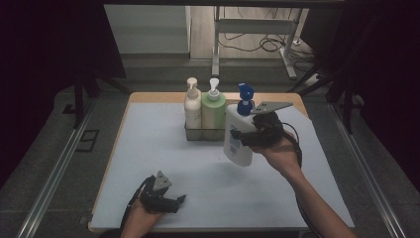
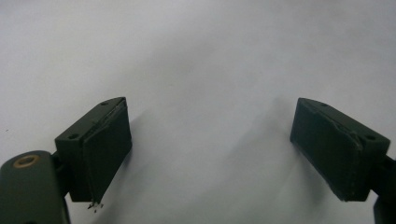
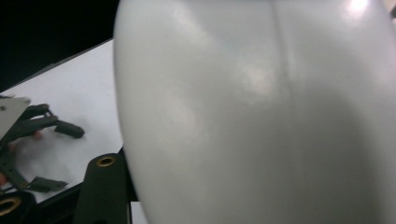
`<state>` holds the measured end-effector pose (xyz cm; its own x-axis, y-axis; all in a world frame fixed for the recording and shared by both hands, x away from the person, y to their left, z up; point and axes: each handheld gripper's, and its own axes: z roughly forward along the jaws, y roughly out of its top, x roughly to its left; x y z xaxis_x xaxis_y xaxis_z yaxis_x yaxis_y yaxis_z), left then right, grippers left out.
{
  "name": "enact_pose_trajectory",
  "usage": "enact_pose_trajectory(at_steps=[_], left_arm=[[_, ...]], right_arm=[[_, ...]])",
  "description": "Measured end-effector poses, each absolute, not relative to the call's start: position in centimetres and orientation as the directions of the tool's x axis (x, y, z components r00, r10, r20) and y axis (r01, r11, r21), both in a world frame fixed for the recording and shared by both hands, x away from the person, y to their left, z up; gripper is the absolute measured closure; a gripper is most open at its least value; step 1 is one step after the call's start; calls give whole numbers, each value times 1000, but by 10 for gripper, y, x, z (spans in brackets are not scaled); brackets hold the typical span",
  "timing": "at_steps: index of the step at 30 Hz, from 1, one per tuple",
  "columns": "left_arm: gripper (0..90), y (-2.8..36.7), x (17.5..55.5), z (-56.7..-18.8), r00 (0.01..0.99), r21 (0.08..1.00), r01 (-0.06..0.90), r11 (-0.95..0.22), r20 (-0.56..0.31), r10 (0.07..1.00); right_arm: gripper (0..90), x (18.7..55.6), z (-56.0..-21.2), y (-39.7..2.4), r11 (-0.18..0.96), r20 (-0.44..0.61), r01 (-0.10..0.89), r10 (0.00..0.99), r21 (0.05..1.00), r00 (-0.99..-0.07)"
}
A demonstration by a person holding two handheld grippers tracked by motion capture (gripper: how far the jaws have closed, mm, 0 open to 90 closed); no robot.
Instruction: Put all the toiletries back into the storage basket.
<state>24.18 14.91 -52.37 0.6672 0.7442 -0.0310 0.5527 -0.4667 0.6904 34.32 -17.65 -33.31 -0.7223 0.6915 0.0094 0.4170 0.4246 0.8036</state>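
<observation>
A white bottle [image 1: 234, 124] with a blue pump head [image 1: 245, 94] hangs tilted above the table, right of a wire caddy [image 1: 203, 134]. My right gripper [image 1: 246, 138] is shut on its body from the right side. In the right gripper view the bottle's smooth white wall [image 3: 261, 116] sits close against the camera, with one black jaw at its lower left. My left gripper [image 1: 178, 202] lies low near the table's front left edge. Its jaws stand wide apart over the bare white mat [image 2: 210, 70], and nothing is between its fingertips [image 2: 210, 149].
The caddy at the back centre holds a cream pump bottle [image 1: 192, 106] and a green pump bottle [image 1: 213, 110], both upright. The white mat [image 1: 163, 158] covers a wooden table. The left gripper [image 3: 51, 154] appears far off in the right gripper view.
</observation>
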Motion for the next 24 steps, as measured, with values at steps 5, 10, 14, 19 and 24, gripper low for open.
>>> enact_pose_trajectory(at_steps=[5, 10, 14, 19, 24], left_arm=[[124, 149, 242, -524, 665, 691, 555, -463, -34, 746], [124, 149, 242, -524, 667, 691, 552, -466, -30, 745], [124, 149, 242, -524, 667, 691, 553, -466, -31, 745], [124, 149, 242, -524, 666, 691, 553, -465, -31, 745], [124, 149, 242, -524, 666, 692, 552, -465, -31, 745]], right_arm=[[399, 351, -328, -181, 411, -6, 416, 717, 811, -697], [400, 361, -324, -184, 404, -25, 413, 739, 816, -673], [401, 367, -322, -185, 394, -21, 424, 752, 816, -659], [401, 381, -319, -184, 383, -31, 427, 773, 819, -634], [402, 392, -318, -182, 369, -31, 429, 787, 824, -617]])
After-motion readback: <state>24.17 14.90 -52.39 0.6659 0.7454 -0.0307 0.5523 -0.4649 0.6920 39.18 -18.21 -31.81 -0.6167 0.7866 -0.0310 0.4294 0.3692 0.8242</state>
